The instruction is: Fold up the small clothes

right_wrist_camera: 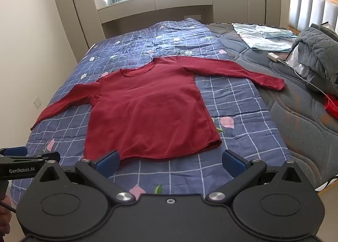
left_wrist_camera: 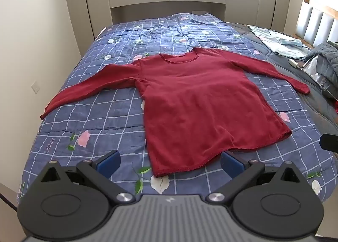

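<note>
A dark red long-sleeved shirt (left_wrist_camera: pixel 196 102) (right_wrist_camera: pixel 147 111) lies flat and face up on the blue checked quilt (left_wrist_camera: pixel 105 115) (right_wrist_camera: pixel 232 98), both sleeves spread out to the sides and its neck toward the window. My left gripper (left_wrist_camera: pixel 170 162) hovers open over the near hem, its blue pads wide apart with nothing between them. My right gripper (right_wrist_camera: pixel 171 162) is also open just short of the hem, toward the shirt's right corner. The left gripper's side (right_wrist_camera: pixel 27 164) shows at the left edge of the right wrist view.
A grey mattress (right_wrist_camera: pixel 295 115) lies bare to the right of the quilt, with light blue folded cloth (right_wrist_camera: pixel 266 37), a grey padded bundle (right_wrist_camera: pixel 316 56), a white charger and cable (right_wrist_camera: pixel 273 55) and something red (right_wrist_camera: pixel 331 104). A wall runs along the bed's left side.
</note>
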A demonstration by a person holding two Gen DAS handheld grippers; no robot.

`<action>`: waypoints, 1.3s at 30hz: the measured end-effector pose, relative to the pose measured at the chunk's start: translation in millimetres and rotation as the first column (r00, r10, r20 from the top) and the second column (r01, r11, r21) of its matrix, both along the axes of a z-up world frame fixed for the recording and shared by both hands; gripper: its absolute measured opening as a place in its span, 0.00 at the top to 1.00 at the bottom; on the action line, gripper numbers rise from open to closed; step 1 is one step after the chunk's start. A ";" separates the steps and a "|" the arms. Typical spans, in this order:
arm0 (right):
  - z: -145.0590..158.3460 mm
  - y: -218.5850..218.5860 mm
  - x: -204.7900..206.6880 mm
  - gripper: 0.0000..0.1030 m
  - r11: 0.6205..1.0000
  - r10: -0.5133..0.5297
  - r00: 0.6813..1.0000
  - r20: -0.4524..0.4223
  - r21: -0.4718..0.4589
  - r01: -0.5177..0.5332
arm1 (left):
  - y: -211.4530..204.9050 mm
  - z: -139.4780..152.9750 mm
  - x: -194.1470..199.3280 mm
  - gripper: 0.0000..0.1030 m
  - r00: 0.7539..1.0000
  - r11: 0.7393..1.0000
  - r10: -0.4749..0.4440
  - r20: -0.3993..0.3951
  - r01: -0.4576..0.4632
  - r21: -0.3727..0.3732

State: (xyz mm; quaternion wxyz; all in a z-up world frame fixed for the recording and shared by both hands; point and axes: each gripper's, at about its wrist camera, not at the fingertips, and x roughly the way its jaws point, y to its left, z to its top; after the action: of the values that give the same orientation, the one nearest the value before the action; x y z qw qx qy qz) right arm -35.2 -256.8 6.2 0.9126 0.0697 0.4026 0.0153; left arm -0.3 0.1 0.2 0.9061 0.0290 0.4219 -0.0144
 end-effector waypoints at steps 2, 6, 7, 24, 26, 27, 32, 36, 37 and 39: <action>0.7 0.4 0.0 0.00 1.000 0.003 1.000 0.002 -0.004 -0.003 | -0.4 0.0 -0.4 0.00 1.000 1.000 0.000 0.005 0.000 -0.002; -3.7 -0.9 1.8 0.00 1.000 0.000 1.000 -0.004 0.006 0.000 | 6.0 -1.7 -1.2 0.00 1.000 1.000 0.000 0.007 0.000 -0.016; -5.4 -0.2 1.5 0.00 1.000 0.001 1.000 -0.004 0.005 -0.001 | 4.7 -2.2 -1.7 0.00 1.000 1.000 0.001 0.006 -0.001 -0.013; -2.2 -2.4 1.0 0.00 1.000 -0.001 1.000 0.000 0.012 0.001 | -3.9 -0.9 0.9 0.00 1.000 1.000 -0.007 -0.012 0.007 0.008; -1.9 -2.5 1.0 0.00 1.000 -0.002 1.000 0.000 0.011 0.002 | -3.5 -1.0 1.4 0.00 1.000 1.000 -0.006 -0.013 0.006 0.007; -1.7 -2.6 0.9 0.00 1.000 -0.001 1.000 0.001 0.011 0.001 | -3.1 -1.4 1.3 0.00 1.000 1.000 -0.006 -0.013 0.006 0.006; 1.5 -1.8 -3.1 0.00 1.000 -0.004 1.000 0.027 0.009 0.003 | -4.2 -2.0 0.7 0.00 1.000 1.000 -0.002 -0.012 0.002 0.007; 2.6 -2.1 -8.1 0.00 1.000 -0.011 0.999 0.047 0.010 0.010 | -2.9 -5.2 -0.1 0.00 1.000 1.000 0.001 -0.022 -0.001 0.000; 3.2 -1.9 -9.0 0.00 1.000 -0.012 0.999 0.051 0.008 0.011 | -2.2 -5.6 -0.2 0.00 1.000 1.000 0.004 -0.026 -0.004 -0.003; 4.4 -1.1 -10.7 0.00 1.000 -0.012 0.998 0.058 0.004 0.012 | -0.8 -6.0 -1.4 0.00 1.000 1.000 0.007 -0.028 -0.008 -0.010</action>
State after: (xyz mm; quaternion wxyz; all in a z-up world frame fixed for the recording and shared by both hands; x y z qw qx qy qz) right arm -45.9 -257.9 10.6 0.9238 0.0734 0.3756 0.0127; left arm -1.7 -0.7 -5.8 0.9002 0.0228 0.4347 -0.0135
